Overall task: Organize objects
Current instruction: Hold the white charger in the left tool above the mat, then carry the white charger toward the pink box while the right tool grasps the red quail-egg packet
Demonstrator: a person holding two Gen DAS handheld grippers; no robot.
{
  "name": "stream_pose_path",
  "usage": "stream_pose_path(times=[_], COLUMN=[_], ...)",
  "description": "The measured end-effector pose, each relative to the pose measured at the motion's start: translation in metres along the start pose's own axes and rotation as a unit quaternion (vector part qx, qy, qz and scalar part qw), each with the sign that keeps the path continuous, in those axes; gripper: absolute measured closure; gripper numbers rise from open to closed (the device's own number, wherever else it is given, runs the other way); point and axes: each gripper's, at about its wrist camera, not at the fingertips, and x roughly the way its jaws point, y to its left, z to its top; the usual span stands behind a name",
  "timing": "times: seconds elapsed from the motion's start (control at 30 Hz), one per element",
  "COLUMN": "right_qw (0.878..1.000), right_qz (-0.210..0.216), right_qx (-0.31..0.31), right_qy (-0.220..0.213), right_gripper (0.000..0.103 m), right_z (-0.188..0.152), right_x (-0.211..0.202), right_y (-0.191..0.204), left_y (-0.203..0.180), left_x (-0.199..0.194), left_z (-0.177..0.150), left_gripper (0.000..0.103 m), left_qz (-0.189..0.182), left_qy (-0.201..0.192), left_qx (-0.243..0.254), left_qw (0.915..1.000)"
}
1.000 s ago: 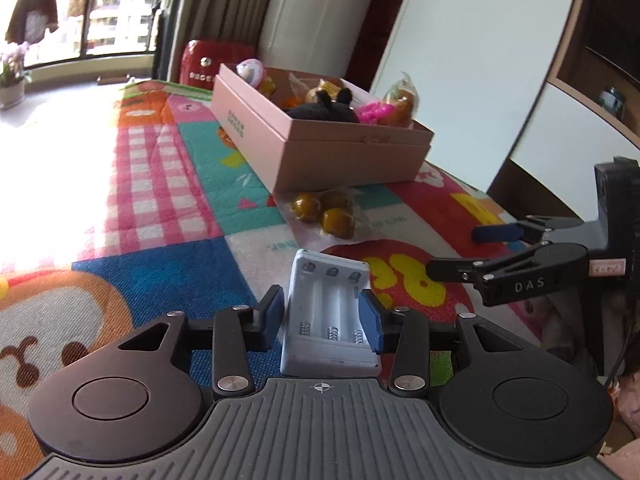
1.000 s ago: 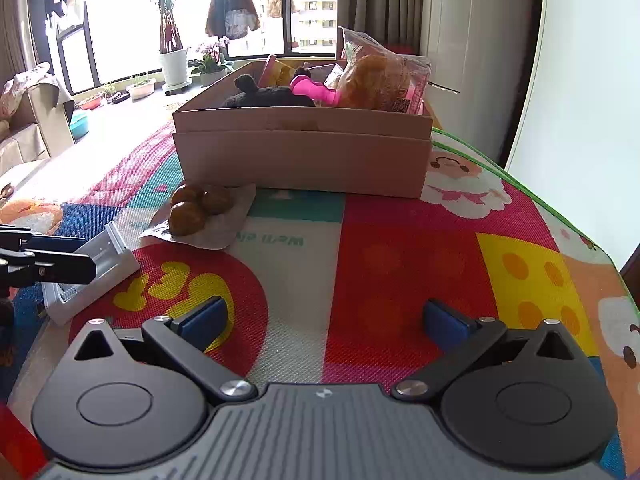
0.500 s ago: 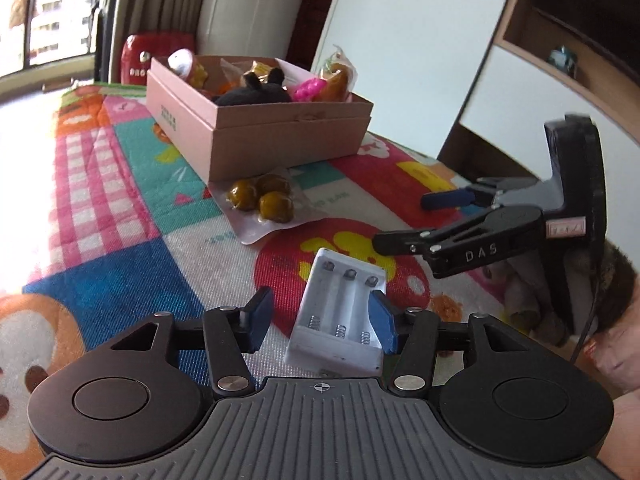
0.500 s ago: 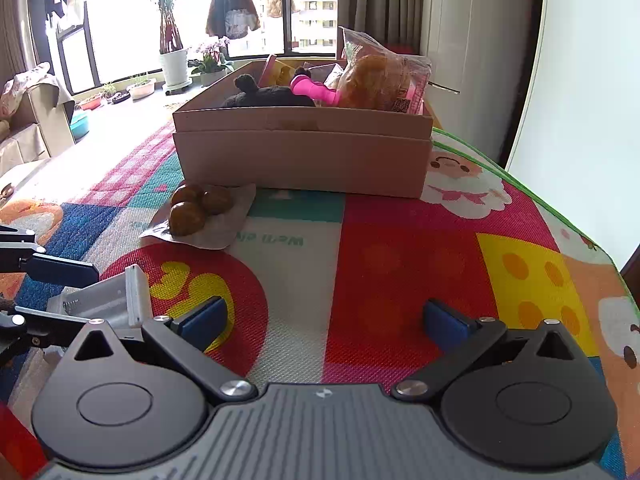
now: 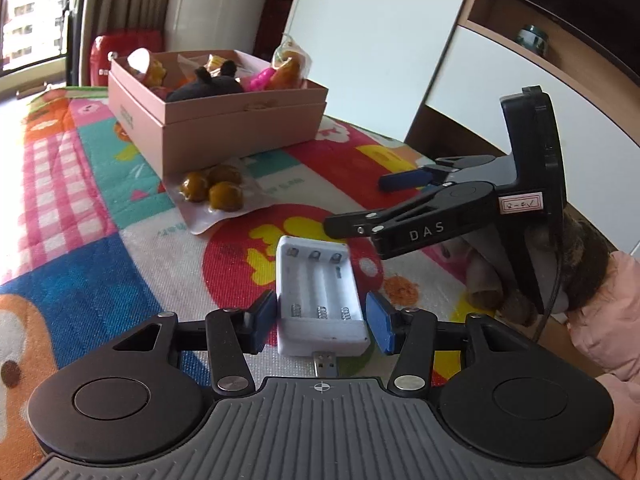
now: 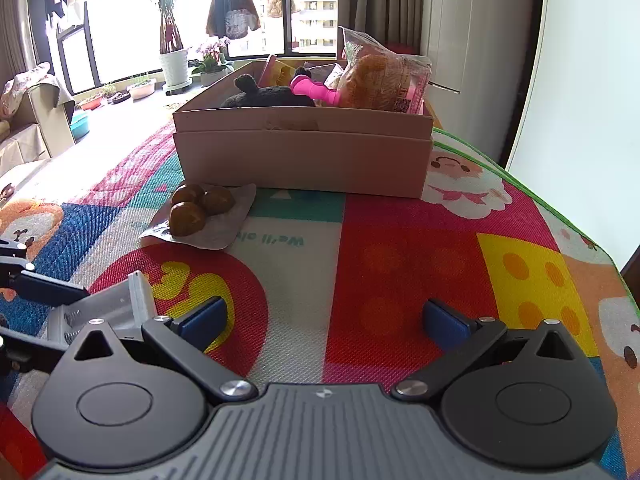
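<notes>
A white battery charger (image 5: pixel 320 292) with empty slots and a USB plug lies between the blue pads of my left gripper (image 5: pixel 322 320). Those jaws are closing, and a thin gap still shows at the right pad. From the right wrist the charger (image 6: pixel 104 312) sits at the lower left, tilted, with a left fingertip (image 6: pixel 48 288) beside it. My right gripper (image 6: pixel 326 320) stands open over the colourful mat (image 6: pixel 400 260) with nothing in it; in the left wrist view it (image 5: pixel 356 204) hovers just right of the charger. Behind stands a pink box (image 5: pixel 224 120) full of toys and snacks.
A clear packet of brown balls (image 5: pixel 216 196) lies on the mat in front of the pink box (image 6: pixel 304 160). A red appliance (image 5: pixel 120 52) stands behind the box. White cabinets line the right side. A pink sleeve (image 5: pixel 608 320) shows at the far right.
My left gripper let its grip on the charger go, swung round to the right and now lines up straighter with it. The right gripper has stayed still and open.
</notes>
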Motion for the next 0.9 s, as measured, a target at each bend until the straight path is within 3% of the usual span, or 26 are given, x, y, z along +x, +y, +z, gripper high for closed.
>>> stream_pose_path(times=[0.17, 0.27, 0.4, 0.53, 0.67, 0.9], right_qw=[1.0, 1.0, 1.0, 1.0, 1.0, 0.998], right_qz=[0.0, 0.0, -0.002, -0.004, -0.006, 0.054], right_qx=[0.0, 0.0, -0.001, 0.008, 0.012, -0.002], right_qy=[0.0, 0.0, 0.001, 0.008, 0.015, 0.03], right_gripper=[0.0, 0.0, 0.0, 0.0, 0.0, 0.0], right_z=[0.0, 0.0, 0.0, 0.005, 0.018, 0.053], right_x=[0.0, 0.0, 0.001, 0.002, 0.013, 0.044], right_y=[0.0, 0.0, 0.0, 0.001, 0.008, 0.049], left_y=[-0.019, -0.043, -0.059, -0.051, -0.036, -0.001], left_x=[0.008, 0.017, 0.024, 0.02, 0.008, -0.015], left_z=[-0.002, -0.007, -0.006, -0.006, -0.01, -0.019], left_gripper=[0.046, 0.046, 0.046, 0.05, 0.05, 0.051], left_qz=[0.047, 0.103, 0.139, 0.136, 0.165, 0.207], left_qy=[0.004, 0.007, 0.0, 0.0, -0.005, -0.021], left_qx=[0.04, 0.1, 0.141, 0.11, 0.082, 0.017], left_qw=[0.9981, 0.9896, 0.9801, 0.9845, 0.9828, 0.978])
